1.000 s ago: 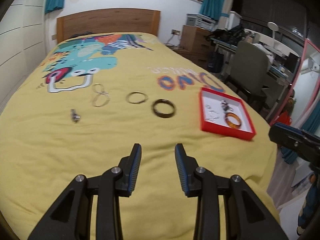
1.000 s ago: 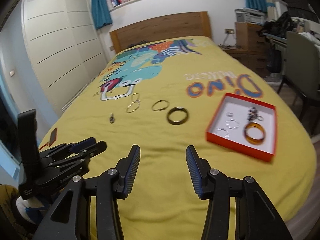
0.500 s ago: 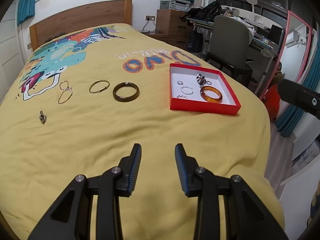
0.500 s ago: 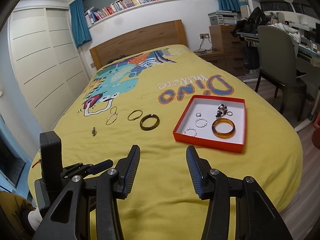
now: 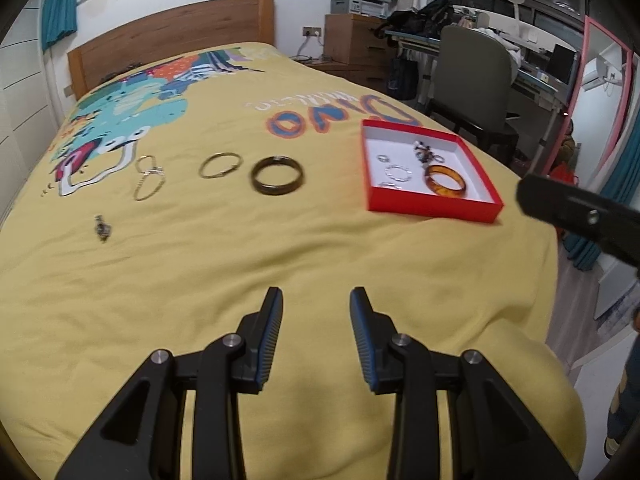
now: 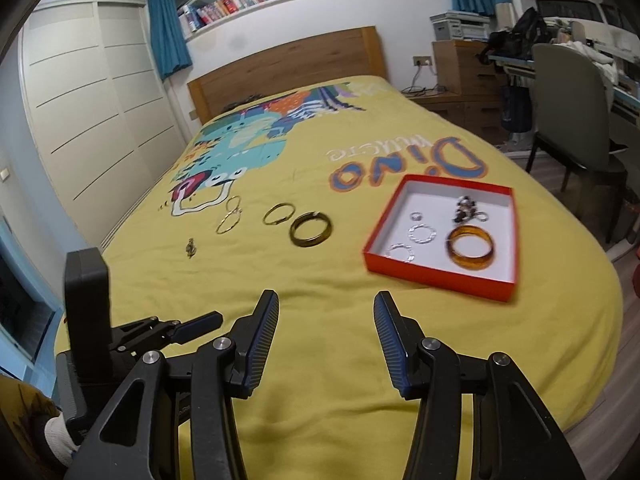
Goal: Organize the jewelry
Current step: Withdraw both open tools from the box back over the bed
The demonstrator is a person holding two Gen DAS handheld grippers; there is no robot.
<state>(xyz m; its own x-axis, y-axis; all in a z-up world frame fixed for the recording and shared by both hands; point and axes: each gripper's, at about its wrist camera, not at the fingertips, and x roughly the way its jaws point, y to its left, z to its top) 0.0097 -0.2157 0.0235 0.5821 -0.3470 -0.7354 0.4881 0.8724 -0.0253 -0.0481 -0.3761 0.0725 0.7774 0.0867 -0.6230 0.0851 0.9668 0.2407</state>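
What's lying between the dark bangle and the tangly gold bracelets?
A thin gold ring bangle lies between the dark bangle and the tangly gold bracelets, seen in both views.

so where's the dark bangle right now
The dark bangle lies flat on the yellow bedspread, outside the red box and to its left in both wrist views, with the thin gold ring just beyond it on the other side.
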